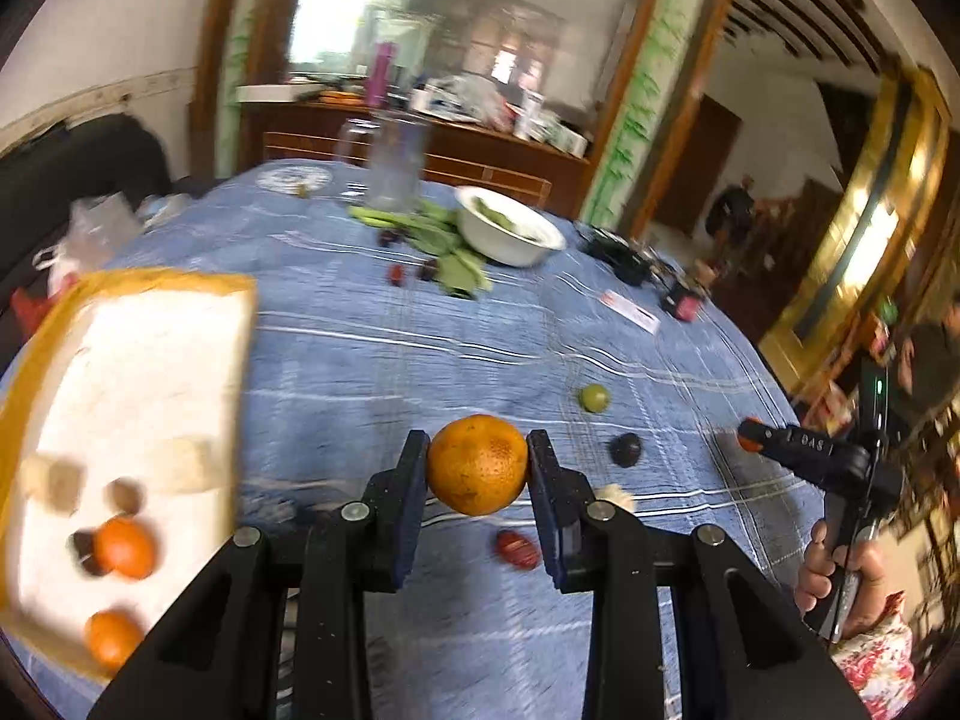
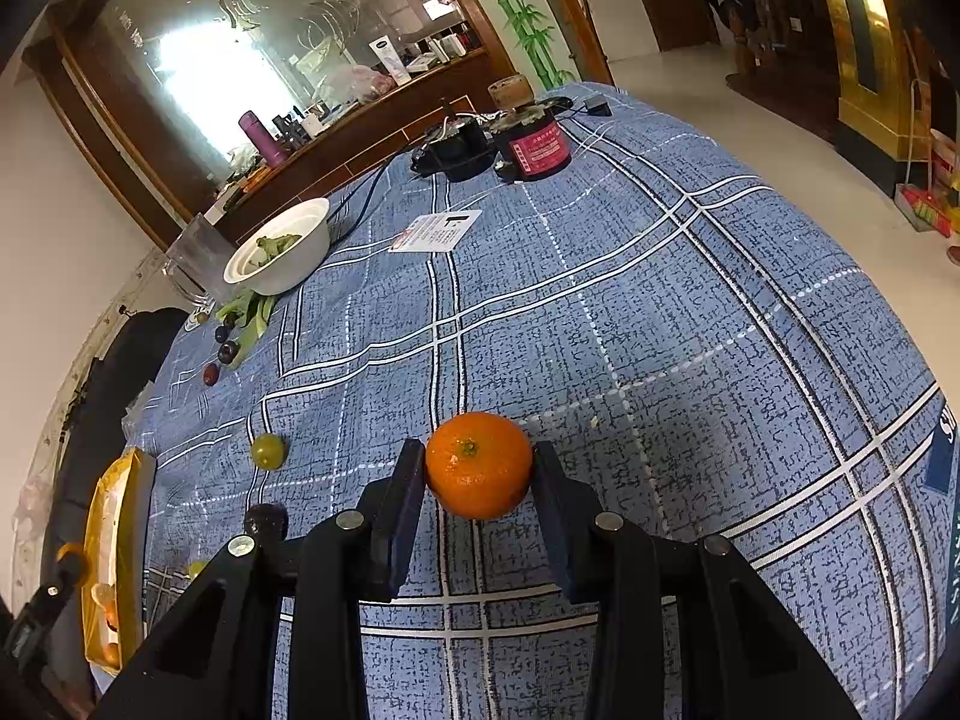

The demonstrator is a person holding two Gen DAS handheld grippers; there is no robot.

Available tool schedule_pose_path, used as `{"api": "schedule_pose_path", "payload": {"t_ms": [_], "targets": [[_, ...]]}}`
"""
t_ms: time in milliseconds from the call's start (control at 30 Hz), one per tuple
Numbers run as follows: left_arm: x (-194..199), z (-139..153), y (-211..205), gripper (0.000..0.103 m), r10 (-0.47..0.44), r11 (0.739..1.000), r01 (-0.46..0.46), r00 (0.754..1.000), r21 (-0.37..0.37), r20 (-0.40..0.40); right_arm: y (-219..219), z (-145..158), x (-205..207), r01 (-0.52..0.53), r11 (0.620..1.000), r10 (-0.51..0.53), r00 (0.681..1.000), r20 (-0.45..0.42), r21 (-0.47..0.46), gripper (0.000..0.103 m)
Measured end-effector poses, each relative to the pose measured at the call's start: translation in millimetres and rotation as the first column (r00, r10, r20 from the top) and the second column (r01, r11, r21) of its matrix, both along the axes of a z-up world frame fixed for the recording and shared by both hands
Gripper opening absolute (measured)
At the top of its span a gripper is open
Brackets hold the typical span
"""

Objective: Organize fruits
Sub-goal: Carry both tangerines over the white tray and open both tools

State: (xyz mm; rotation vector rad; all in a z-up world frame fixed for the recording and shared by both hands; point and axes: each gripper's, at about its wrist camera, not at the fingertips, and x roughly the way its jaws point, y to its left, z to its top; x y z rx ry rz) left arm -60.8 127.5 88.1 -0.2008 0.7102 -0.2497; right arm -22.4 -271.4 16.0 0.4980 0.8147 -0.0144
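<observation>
My left gripper (image 1: 477,465) is shut on an orange (image 1: 477,463) and holds it above the blue checked tablecloth (image 1: 390,360). To its left is a yellow-rimmed white tray (image 1: 138,372) holding two small oranges (image 1: 123,546) and other pieces. My right gripper (image 2: 479,468) is shut on a second orange (image 2: 479,464) over the cloth (image 2: 660,330). Loose on the cloth lie a green fruit (image 1: 594,398), a dark plum (image 1: 625,450) and a red fruit (image 1: 516,547). The tray (image 2: 117,540) shows edge-on at the left of the right wrist view.
A white bowl of greens (image 1: 510,228) with leaves beside it stands at the back, near a clear jar (image 1: 393,162). Dark plums (image 2: 225,351) lie by the leaves. A red can (image 2: 537,147), a black device and a paper card (image 2: 435,231) sit at the far edge.
</observation>
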Motion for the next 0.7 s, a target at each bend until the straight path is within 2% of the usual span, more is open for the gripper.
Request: {"api": "schedule_pose_path", "payload": {"t_ms": [67,167,367,467,567,600,700], "targets": [[-10,3,25,0.031,0.058,0.998,-0.058,0.998,-0.010,0.004,5,1,-1,-0.006,1.000,0.006,1.000,0.003,-0.011,0.038],[-21,6,61,0.031,0.152,0.988,-0.153,0.988,0.023,0.019,19,3,-2,-0.045,0.999,0.045,0.999,0.002,0.015,0.038],[-32,-2,135,0.032,0.291,0.955,-0.290,0.957,0.055,-0.009,88,27,-10,-0.199,0.980,0.198,0.979,0.047,0.019,0.038],[-27,-6,159,0.032,0.316,0.947,-0.312,0.948,0.080,-0.034,141,43,-11,-0.314,0.950,0.313,0.947,0.071,-0.003,0.038],[-16,-9,179,0.032,0.325,0.944,-0.320,0.944,0.085,-0.052,204,56,-12,-0.437,0.899,0.439,0.895,0.081,-0.032,0.039],[-10,-11,186,0.032,0.328,0.943,-0.323,0.943,0.080,-0.064,231,59,-13,-0.488,0.872,0.490,0.868,0.080,-0.044,0.039],[11,-20,201,0.032,0.331,0.943,-0.325,0.936,0.070,-0.118,285,61,-16,-0.576,0.814,0.580,0.811,0.073,-0.068,0.039]]}}
